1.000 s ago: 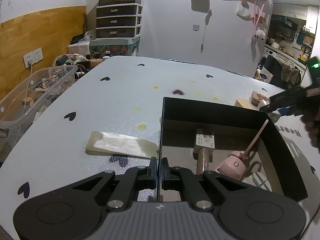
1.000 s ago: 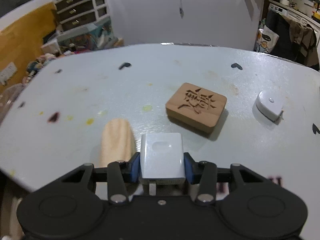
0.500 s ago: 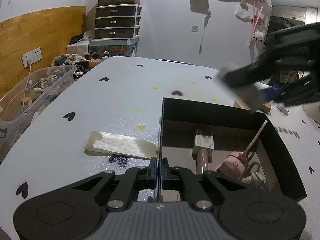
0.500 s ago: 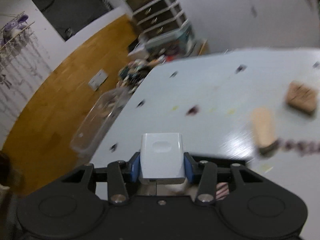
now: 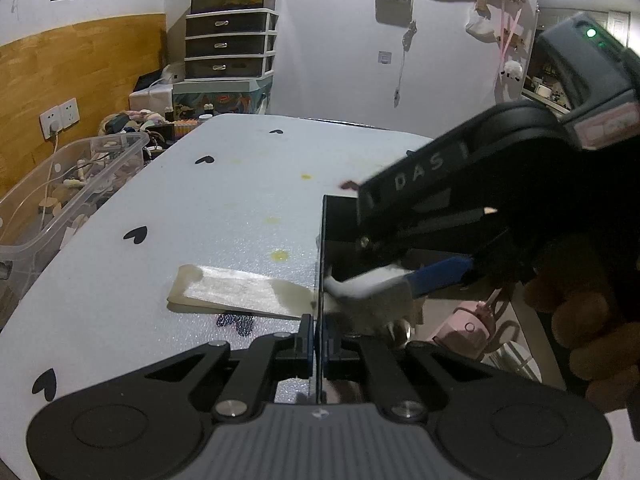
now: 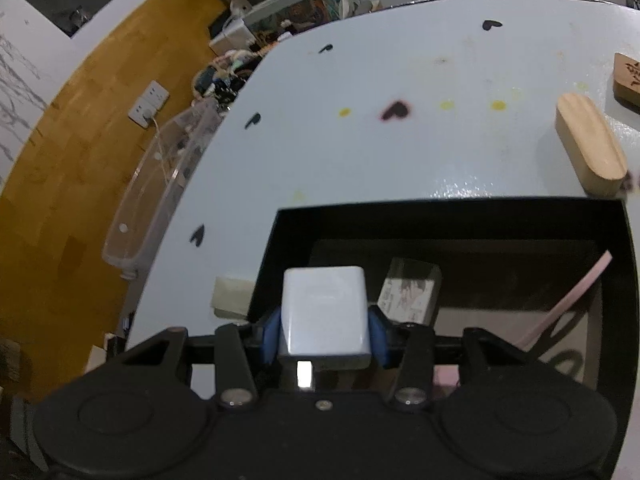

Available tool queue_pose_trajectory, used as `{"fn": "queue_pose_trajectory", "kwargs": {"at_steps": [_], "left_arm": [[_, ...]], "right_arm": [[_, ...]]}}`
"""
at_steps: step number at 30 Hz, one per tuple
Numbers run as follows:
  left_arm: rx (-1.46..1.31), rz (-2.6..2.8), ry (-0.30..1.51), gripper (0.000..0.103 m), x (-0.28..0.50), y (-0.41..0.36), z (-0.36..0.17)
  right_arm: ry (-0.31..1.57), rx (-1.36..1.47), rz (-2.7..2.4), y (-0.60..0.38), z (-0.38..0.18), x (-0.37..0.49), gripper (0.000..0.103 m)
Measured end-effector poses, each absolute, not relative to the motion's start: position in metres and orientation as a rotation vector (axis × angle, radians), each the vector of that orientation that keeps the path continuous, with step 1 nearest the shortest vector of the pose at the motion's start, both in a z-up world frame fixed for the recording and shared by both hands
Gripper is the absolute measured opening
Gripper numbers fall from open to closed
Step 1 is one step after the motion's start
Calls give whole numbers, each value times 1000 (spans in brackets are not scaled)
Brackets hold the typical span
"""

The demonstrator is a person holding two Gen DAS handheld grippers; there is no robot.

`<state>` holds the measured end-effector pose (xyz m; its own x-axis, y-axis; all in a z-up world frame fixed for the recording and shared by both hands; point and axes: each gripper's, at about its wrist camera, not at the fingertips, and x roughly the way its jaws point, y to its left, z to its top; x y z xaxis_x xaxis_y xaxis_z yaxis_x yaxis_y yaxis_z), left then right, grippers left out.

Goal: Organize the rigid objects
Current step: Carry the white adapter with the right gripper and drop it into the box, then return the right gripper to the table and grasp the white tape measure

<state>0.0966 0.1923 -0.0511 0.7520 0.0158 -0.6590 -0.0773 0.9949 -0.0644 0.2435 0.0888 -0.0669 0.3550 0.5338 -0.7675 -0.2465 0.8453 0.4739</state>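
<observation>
Directly above the black box's near-left corner, the right gripper pinches the white charger block, box floor immediately below, while the left gripper clamps the box's left wall.

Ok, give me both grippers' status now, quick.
Left gripper: shut on the side wall of the black box.
Right gripper: shut on the white charger, over the box's inside.

Glossy white plastic charger, matt black box, smooth pale wooden block on a speckled table.
</observation>
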Motion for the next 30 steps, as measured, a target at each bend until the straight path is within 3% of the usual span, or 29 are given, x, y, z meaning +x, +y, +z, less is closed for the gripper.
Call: {"fn": "queue_pose_trajectory", "kwargs": {"at_steps": [7, 13, 24, 30], "left_arm": [[-90, 54, 718, 3, 97, 192, -51], [-85, 55, 720, 3, 98, 192, -52], [-92, 53, 721, 3, 98, 193, -52], [-96, 58, 721, 3, 98, 193, -52]], "right_arm": [[1061, 235, 523, 87, -52, 233, 76], [1065, 220, 508, 79, -50, 228, 87], [1028, 227, 533, 60, -35, 214, 101], [995, 237, 586, 46, -20, 204, 103]]}}
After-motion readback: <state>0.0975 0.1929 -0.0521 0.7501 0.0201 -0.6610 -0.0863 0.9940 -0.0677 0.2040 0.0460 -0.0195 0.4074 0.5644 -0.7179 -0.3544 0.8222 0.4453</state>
